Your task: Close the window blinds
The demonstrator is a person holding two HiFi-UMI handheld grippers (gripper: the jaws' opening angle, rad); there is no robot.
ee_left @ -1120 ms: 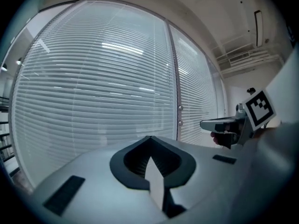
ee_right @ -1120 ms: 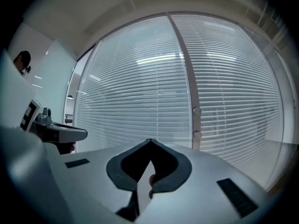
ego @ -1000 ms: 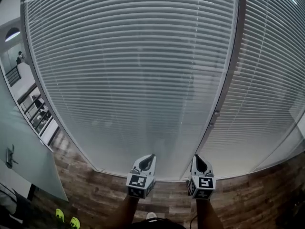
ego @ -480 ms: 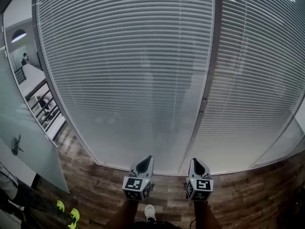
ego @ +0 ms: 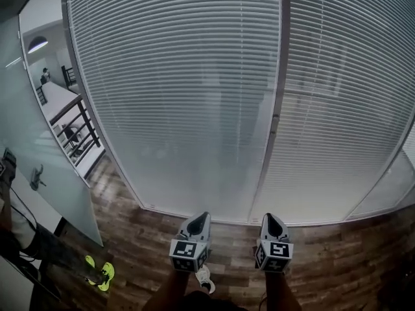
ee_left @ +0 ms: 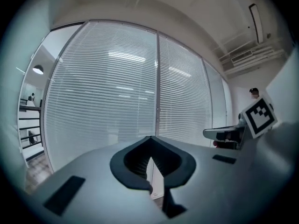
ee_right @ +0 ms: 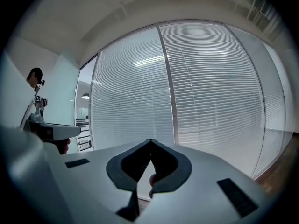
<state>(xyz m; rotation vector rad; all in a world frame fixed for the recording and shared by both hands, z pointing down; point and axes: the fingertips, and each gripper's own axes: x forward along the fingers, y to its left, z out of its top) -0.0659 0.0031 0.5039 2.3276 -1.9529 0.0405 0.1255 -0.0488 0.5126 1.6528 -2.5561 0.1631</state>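
1. The window blinds [ego: 175, 96] hang lowered across the glass wall ahead, their slats horizontal, split by a vertical frame post [ego: 280, 76]
2. The left gripper [ego: 202, 214] points toward the blinds from well short of them, above the wooden floor [ego: 142, 238]; its jaws meet at the tips with nothing between them
3. The right gripper [ego: 268, 216] is held just beside it, likewise apart from the blinds, jaws pressed together and empty

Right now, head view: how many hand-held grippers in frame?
2. The left hand-held gripper is at bottom centre-left. The right hand-held gripper is beside it, to its right. Both point toward the blinds, jaws together and empty. None appears hidden.
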